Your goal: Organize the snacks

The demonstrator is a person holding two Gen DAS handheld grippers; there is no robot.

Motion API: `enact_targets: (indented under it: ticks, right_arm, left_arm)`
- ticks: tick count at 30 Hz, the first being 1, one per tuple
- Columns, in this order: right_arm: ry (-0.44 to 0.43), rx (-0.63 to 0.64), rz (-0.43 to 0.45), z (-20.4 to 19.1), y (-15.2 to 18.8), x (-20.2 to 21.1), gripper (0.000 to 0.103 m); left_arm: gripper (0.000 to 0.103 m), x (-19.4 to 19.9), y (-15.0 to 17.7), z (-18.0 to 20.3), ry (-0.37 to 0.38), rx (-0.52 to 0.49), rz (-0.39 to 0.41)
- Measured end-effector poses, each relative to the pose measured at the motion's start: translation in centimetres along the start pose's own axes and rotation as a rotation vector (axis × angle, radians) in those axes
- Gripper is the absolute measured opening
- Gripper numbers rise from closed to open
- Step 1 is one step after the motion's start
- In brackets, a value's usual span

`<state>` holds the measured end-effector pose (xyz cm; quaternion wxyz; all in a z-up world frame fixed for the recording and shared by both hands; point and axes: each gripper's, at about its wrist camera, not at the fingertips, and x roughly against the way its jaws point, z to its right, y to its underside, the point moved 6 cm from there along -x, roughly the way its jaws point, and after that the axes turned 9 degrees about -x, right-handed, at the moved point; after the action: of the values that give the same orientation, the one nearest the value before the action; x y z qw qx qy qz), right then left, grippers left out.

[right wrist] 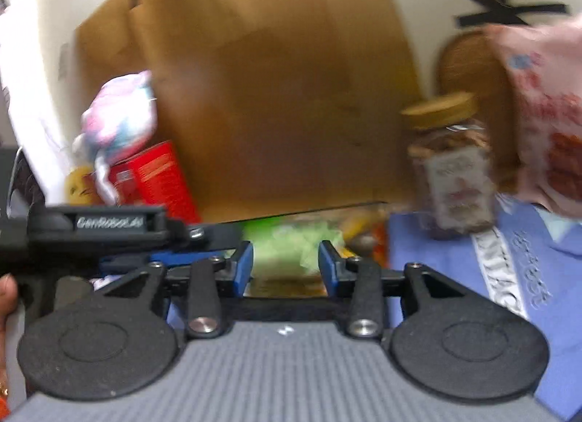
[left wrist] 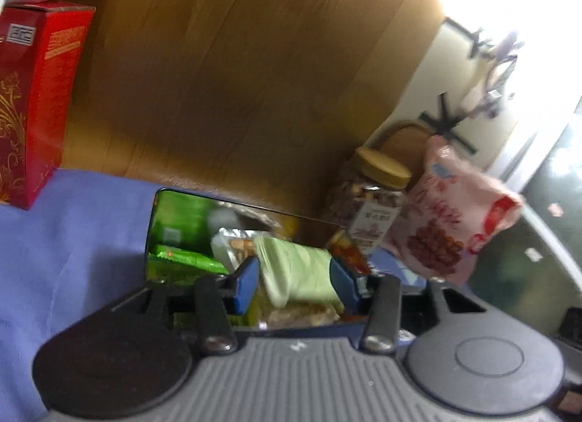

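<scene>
A dark-rimmed tin box (left wrist: pixel 154 218) holds several snack packets. My left gripper (left wrist: pixel 294 276) hangs just above it with a pale green snack packet (left wrist: pixel 298 271) between its blue fingers; the jaws look closed on it. My right gripper (right wrist: pixel 285 262) is open and empty, over the near edge of the same box (right wrist: pixel 313 208), with the green packet (right wrist: pixel 291 243) beyond its fingers. The left gripper's body (right wrist: pixel 91 229) shows at the right view's left side.
A jar of nuts with a tan lid (left wrist: pixel 371 200) and a pink snack bag (left wrist: pixel 458 218) stand right of the box. A red carton (left wrist: pixel 32 102) stands at the left. A cardboard panel (left wrist: pixel 236 76) rises behind, over a blue cloth (left wrist: pixel 72 233).
</scene>
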<state>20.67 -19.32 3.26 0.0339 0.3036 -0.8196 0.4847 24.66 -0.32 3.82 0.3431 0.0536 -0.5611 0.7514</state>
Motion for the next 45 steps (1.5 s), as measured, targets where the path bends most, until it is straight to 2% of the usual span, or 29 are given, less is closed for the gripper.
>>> enact_targets:
  ticks: [1,4,9,12,13,15,16,18,19,20,22,23,27,29,33,37,40,45]
  right_arm:
    - [-0.024,-0.033,-0.001,0.4,0.5,1.0,0.043]
    - [0.008,-0.08,0.015,1.1,2.3,3.2,0.043]
    - [0.071,-0.126,0.011,1.5,5.7,5.6,0.044]
    - [0.089,-0.137,-0.03,1.0,7.7,6.3,0.045]
    - [0.088,-0.135,-0.046,0.7,8.4,6.7,0.047]
    - [0.075,-0.119,-0.074,-0.2,9.7,7.3,0.068]
    - [0.075,-0.107,-0.072,-0.5,10.4,7.8,0.071]
    - [0.087,-0.08,-0.062,-1.1,11.2,8.6,0.077]
    - [0.094,-0.072,-0.058,-1.3,11.5,9.0,0.078]
    - [0.098,-0.077,-0.055,-1.3,11.6,9.2,0.079]
    - [0.093,-0.11,-0.047,-1.2,11.6,9.7,0.088]
    - [0.091,-0.126,-0.04,-1.2,11.6,9.9,0.096]
    - [0.12,-0.154,-0.001,-1.4,11.7,11.0,0.103]
    - [0.149,-0.145,0.005,-1.5,11.9,11.4,0.103]
    - [0.142,-0.148,-0.013,-1.6,12.8,11.9,0.103]
    - [0.179,-0.154,-0.044,-1.4,13.4,11.9,0.103]
    - [0.181,-0.136,-0.011,-1.6,13.4,12.5,0.103]
    - [0.231,-0.075,0.067,-2.3,13.1,13.3,0.103]
  left_arm:
    - [0.046,0.6,0.5,0.2,-0.011,-0.014,0.008]
    - [0.047,2.1,2.4,1.1,-0.091,-0.079,0.008]
    - [0.055,4.0,5.5,4.0,-0.127,-0.161,-0.014]
    - [0.057,5.1,7.4,6.1,-0.151,-0.222,-0.017]
    - [0.058,5.5,7.8,6.5,-0.159,-0.236,-0.022]
    - [0.059,6.1,8.8,7.3,-0.173,-0.251,-0.035]
    - [0.061,6.4,9.2,7.5,-0.177,-0.25,-0.037]
    - [0.074,7.4,9.9,7.6,-0.195,-0.234,-0.035]
    - [0.091,8.0,10.1,7.4,-0.205,-0.225,-0.028]
    - [0.099,8.5,10.3,7.5,-0.22,-0.215,-0.011]
    - [0.1,9.6,10.6,7.7,-0.265,-0.22,0.011]
    - [0.1,10.0,10.7,7.8,-0.279,-0.235,0.015]
    - [0.103,11.0,11.3,8.6,-0.3,-0.256,0.0]
    - [0.103,11.2,11.8,8.7,-0.314,-0.246,-0.025]
    - [0.103,11.5,12.8,8.1,-0.337,-0.212,-0.067]
    - [0.103,12.1,13.3,7.6,-0.464,-0.26,-0.082]
    - [0.103,12.5,13.3,7.0,-0.553,-0.282,-0.075]
    - [0.103,12.8,13.4,6.1,-0.639,-0.277,-0.063]
